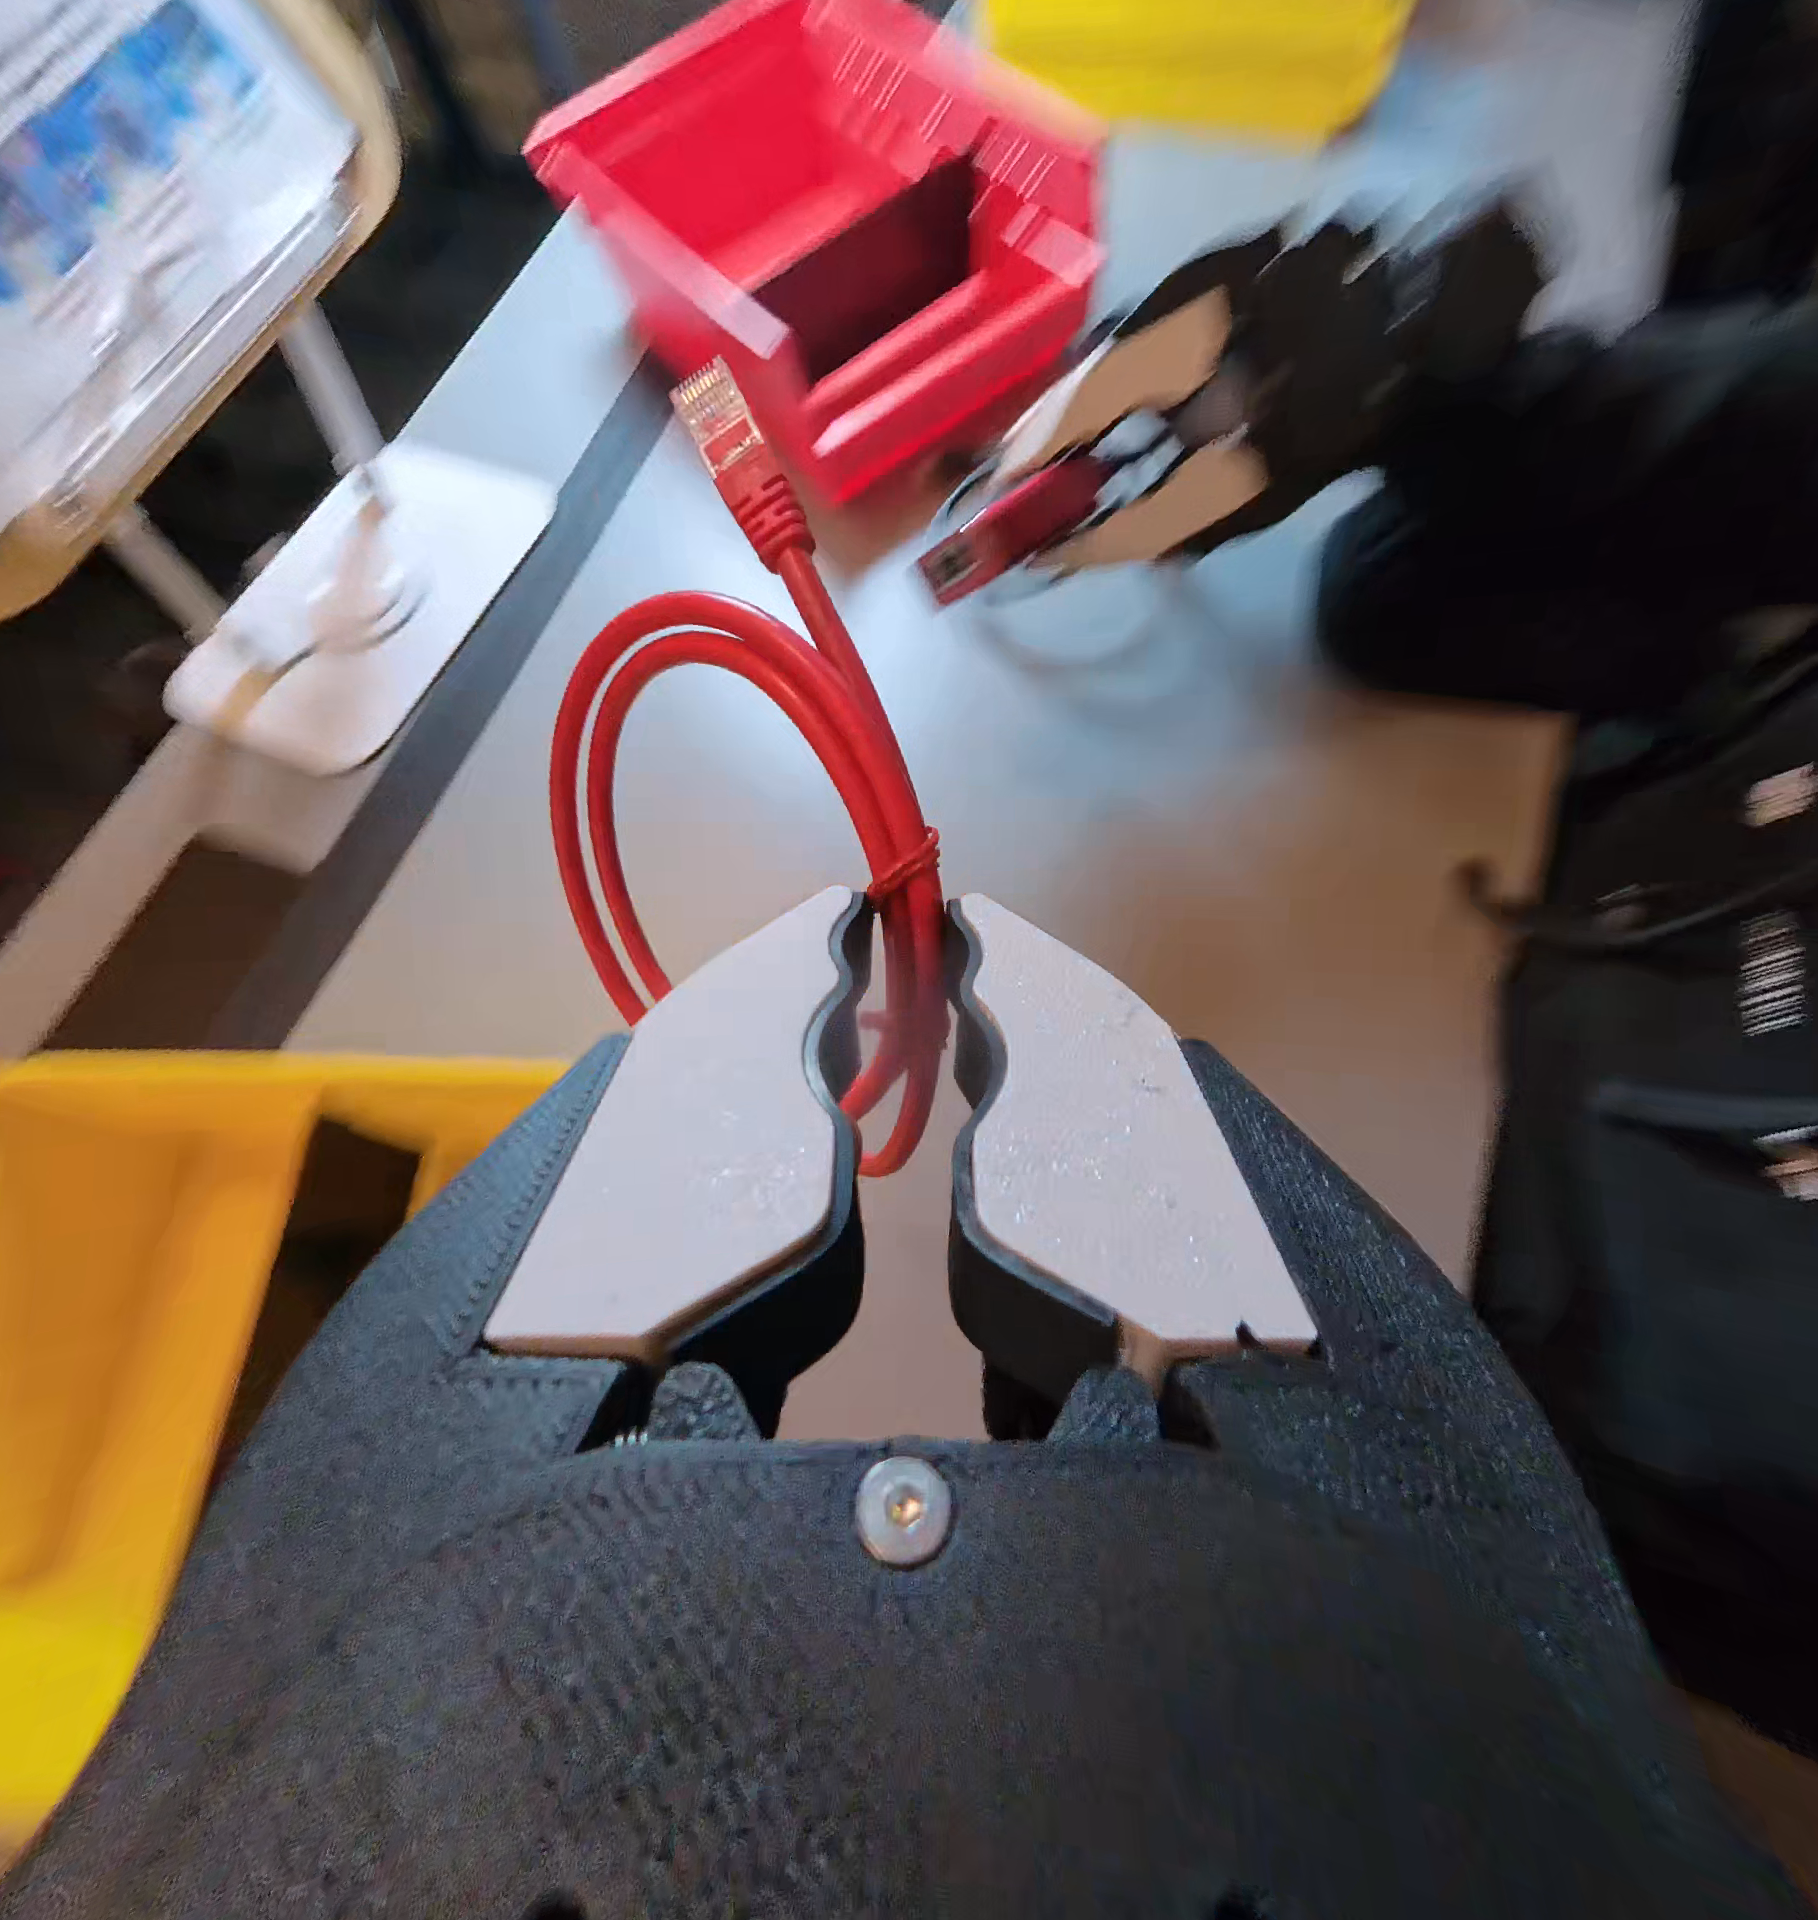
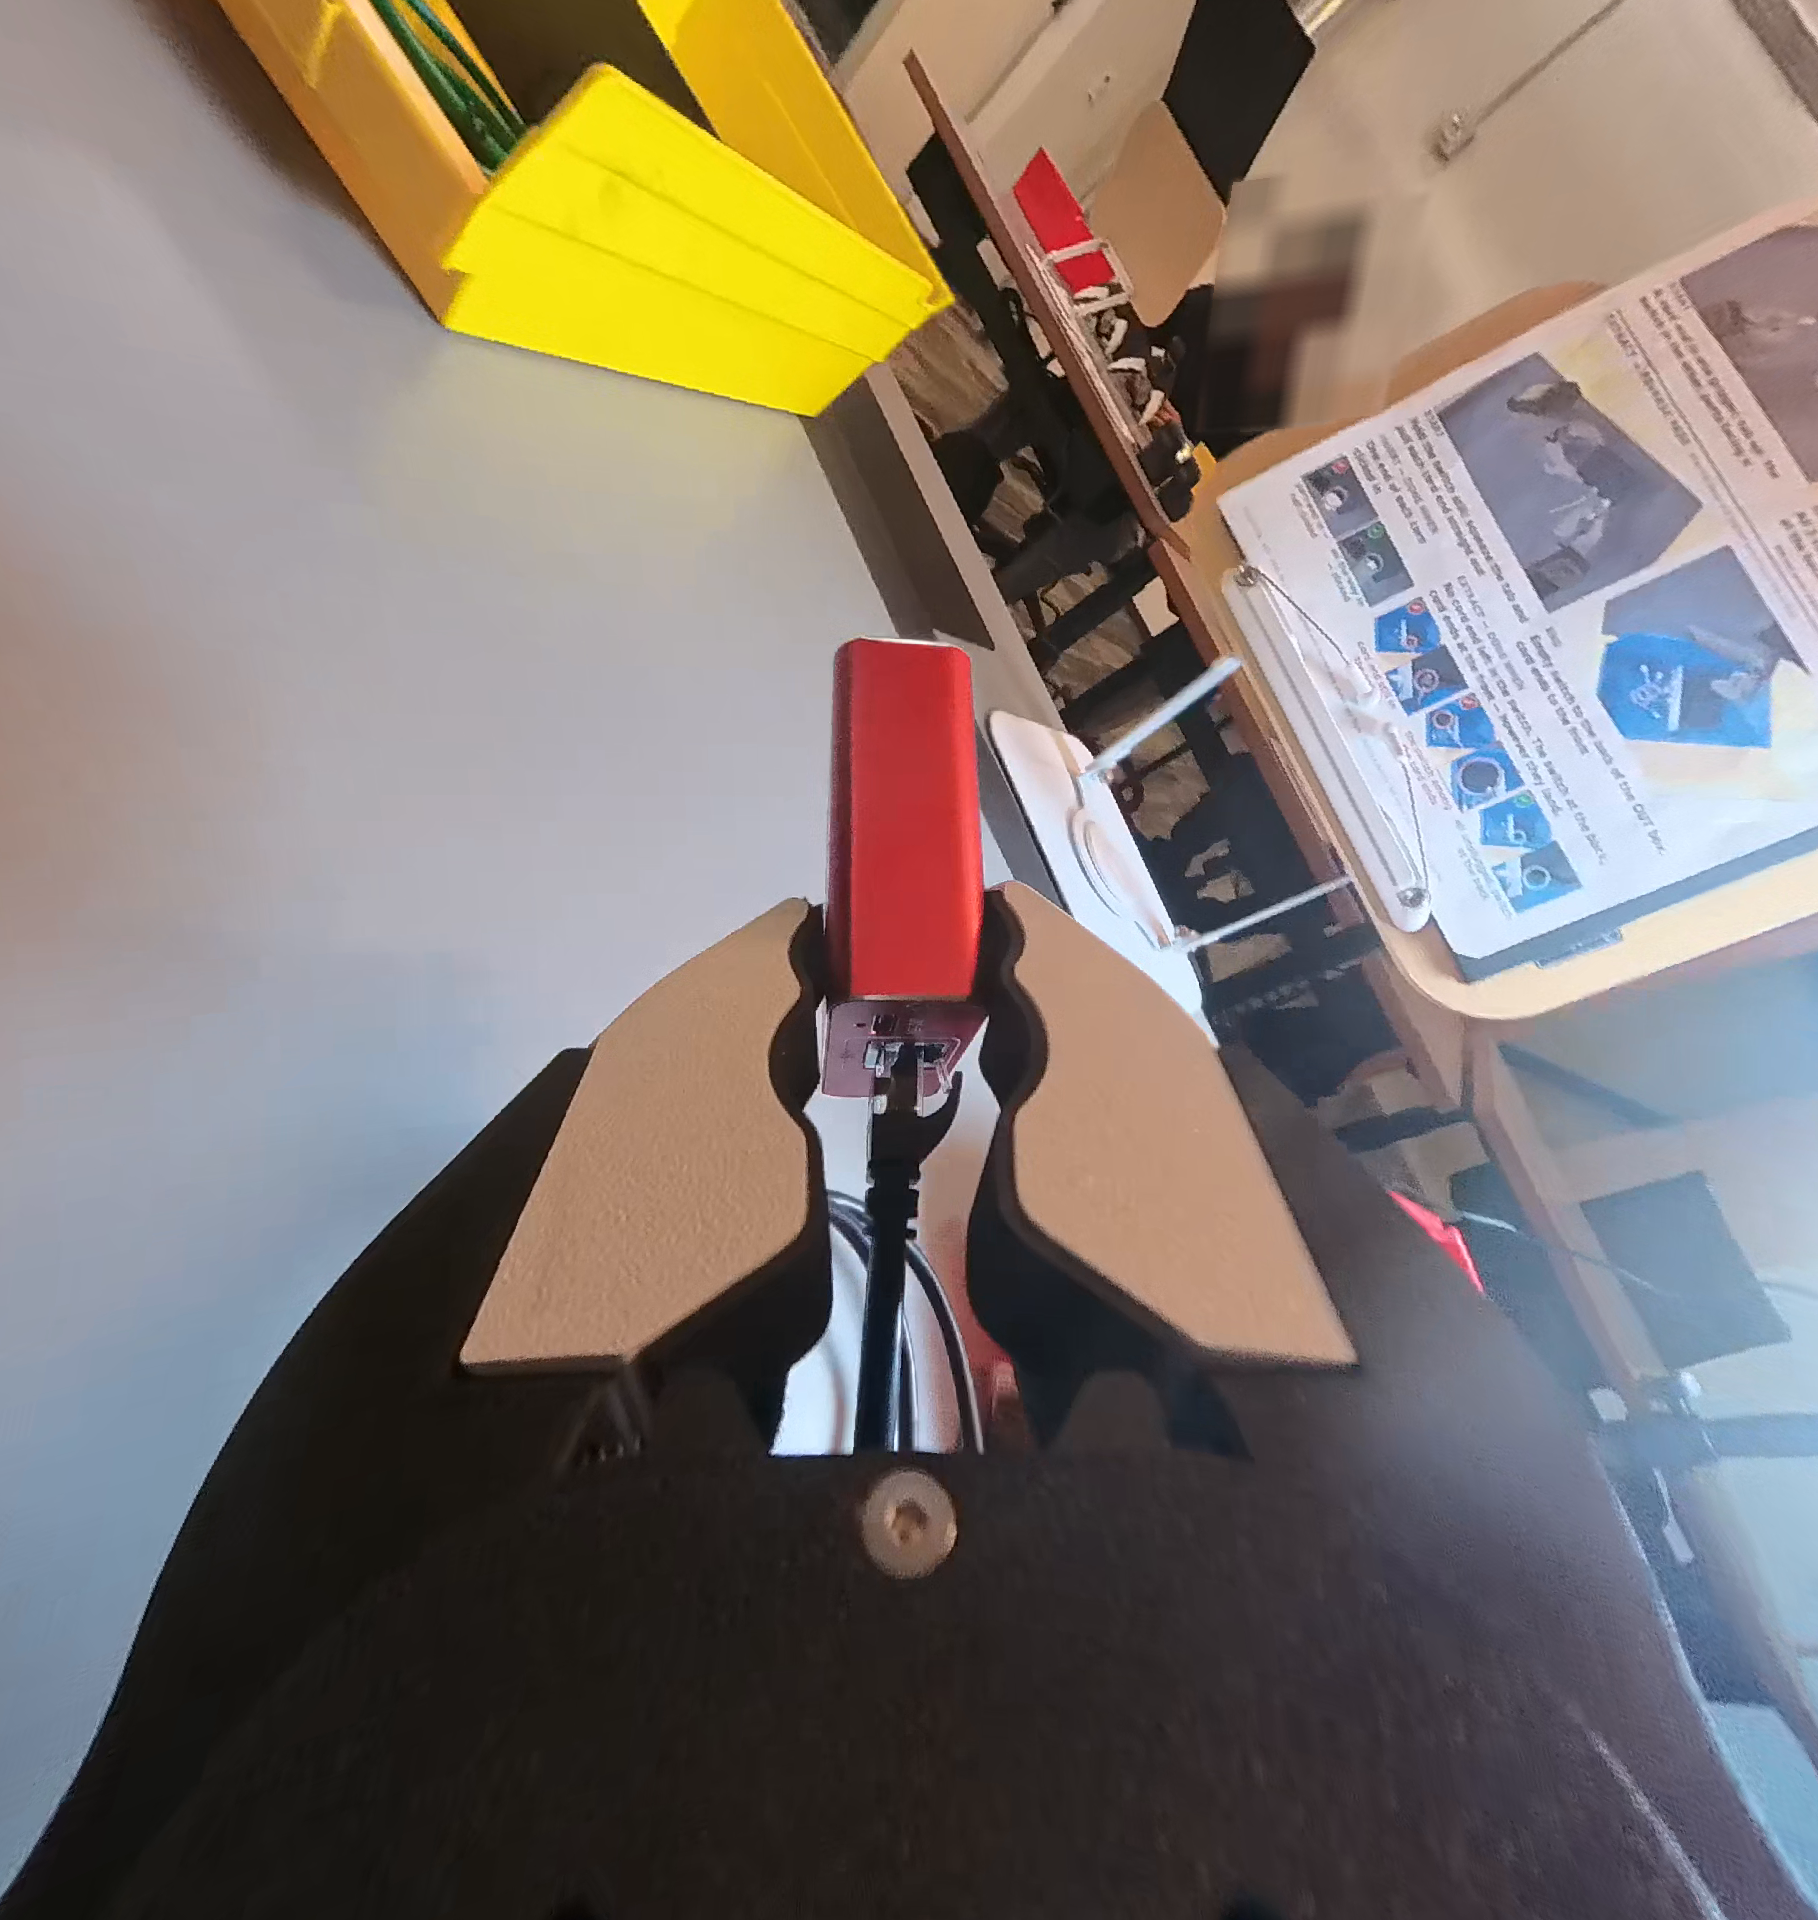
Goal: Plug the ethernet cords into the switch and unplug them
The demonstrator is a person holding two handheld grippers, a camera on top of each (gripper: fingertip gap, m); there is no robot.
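Observation:
My left gripper (image 1: 910,914) is shut on a coiled red ethernet cord (image 1: 614,727) tied with a red twist tie. The cord's clear plug (image 1: 716,410) sticks out ahead, in front of a red bin (image 1: 832,260). My right gripper (image 2: 900,920) is shut on a red switch (image 2: 905,800) and holds it above the white table (image 2: 365,727). A black cord (image 2: 889,1226) is plugged into the switch's near end. In the left wrist view the right gripper (image 1: 1030,509) shows blurred at upper right with the switch (image 1: 998,535), to the right of the red plug.
A yellow bin (image 2: 676,239) holding green cords (image 2: 458,94) stands at the table's far side. Another yellow bin (image 1: 105,1299) is at lower left in the left wrist view. An instruction sheet on a stand (image 2: 1611,623) sits beyond the table edge (image 1: 531,582). The tips of one gripper are about 25 centimeters away from the tips of the other.

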